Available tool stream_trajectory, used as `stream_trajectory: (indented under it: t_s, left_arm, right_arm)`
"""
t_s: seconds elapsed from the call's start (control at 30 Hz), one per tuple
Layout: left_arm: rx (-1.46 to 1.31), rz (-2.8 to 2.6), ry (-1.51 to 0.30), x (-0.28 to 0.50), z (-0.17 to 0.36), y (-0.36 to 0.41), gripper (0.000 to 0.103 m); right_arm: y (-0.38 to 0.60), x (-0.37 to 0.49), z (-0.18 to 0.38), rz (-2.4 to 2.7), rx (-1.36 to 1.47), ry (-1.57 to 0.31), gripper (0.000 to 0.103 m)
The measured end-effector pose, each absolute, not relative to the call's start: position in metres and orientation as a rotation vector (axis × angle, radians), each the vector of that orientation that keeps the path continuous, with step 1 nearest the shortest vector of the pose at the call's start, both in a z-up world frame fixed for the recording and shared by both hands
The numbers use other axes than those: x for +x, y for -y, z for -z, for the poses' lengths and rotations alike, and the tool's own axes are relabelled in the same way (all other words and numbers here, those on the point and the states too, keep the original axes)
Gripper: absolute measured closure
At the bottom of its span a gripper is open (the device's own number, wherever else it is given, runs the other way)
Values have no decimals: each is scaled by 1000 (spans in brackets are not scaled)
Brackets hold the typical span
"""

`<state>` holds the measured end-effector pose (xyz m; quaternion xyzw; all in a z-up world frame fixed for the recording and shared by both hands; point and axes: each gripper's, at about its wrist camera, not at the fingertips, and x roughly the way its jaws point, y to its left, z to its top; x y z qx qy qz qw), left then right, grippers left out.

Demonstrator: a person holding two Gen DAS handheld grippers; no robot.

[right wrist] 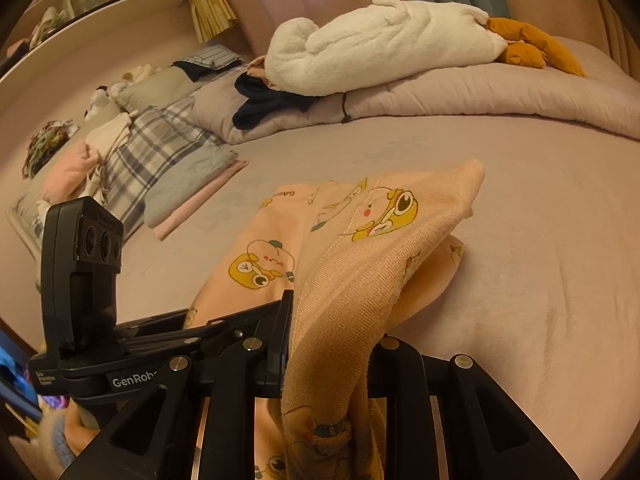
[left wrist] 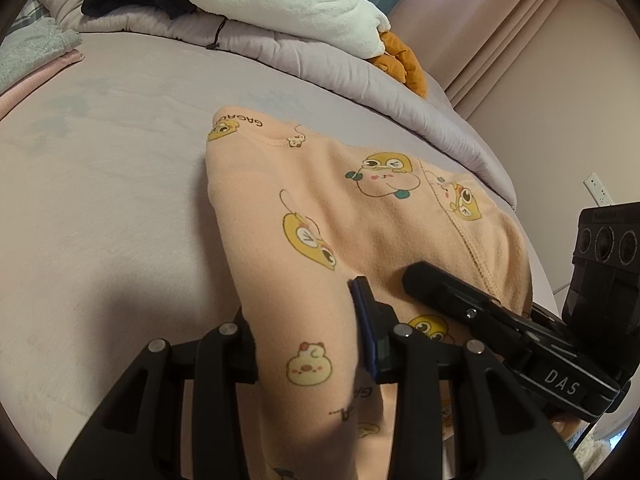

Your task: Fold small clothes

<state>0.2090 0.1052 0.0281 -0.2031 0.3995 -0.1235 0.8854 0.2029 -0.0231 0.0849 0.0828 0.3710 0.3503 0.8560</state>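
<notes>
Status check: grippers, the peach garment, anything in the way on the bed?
Left gripper and right gripper both clamped on the peach garment, near edge lifted. Far part lies on the bedsheet. Bed ahead clear; white plush well back.

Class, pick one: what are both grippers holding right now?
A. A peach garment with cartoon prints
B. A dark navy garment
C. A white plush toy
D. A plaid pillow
A: the left gripper and the right gripper are each shut on the peach garment, lifted above the bed.
</notes>
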Motion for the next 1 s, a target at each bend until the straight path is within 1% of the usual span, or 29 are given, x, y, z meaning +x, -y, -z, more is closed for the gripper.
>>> stream_trajectory:
  t_s: [1.0]
  left_arm:
    - [-404, 255, -880, 235, -16, -102, 67]
  right_arm:
    - [27, 222, -67, -712, 227, -832, 78]
